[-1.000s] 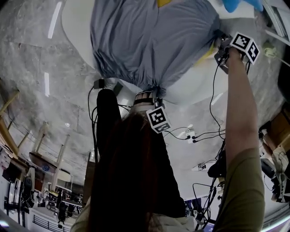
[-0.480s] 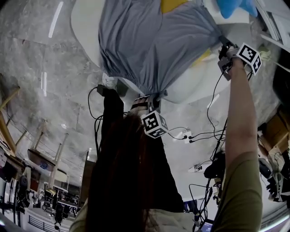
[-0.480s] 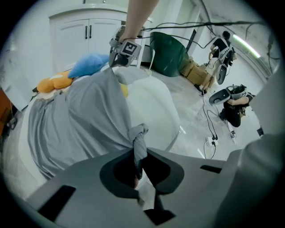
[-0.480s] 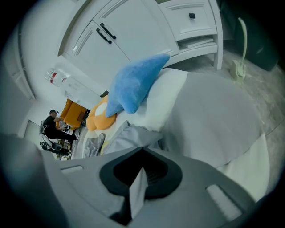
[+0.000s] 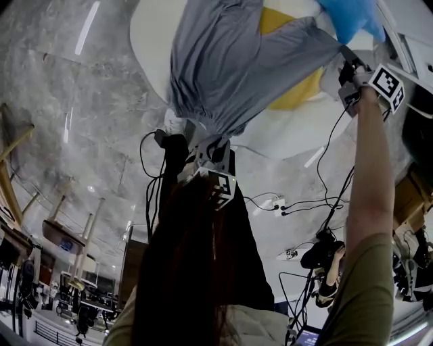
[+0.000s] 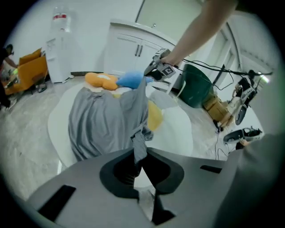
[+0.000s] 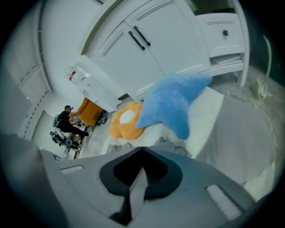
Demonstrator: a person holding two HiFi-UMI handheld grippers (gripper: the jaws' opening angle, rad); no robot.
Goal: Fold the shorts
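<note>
At 6 o'clock of the grey shorts [image 5: 223, 61], my left gripper [image 5: 199, 145] is clamped on a thin pinch of the gathered edge. The cloth is stretched up over the round white table [image 5: 145, 40]. At 3 o'clock, my right gripper [image 5: 346, 67] is closed on another corner. Risk: such small bites could slip under tension. The trailing cloth may also drag the yellow cushion [image 5: 298, 94] or the blue star plush [image 5: 348, 17] at 2 o'clock.

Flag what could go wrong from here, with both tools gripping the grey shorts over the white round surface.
1. The left tool pinches only a thin, twisted bit of the shorts, so the fabric could slip out.
2. The right tool also holds just a narrow strip.
3. The shorts are bunched and lie partly over the yellow cushion, near the blue star plush. Pulling might drag those along or set creases.
</note>
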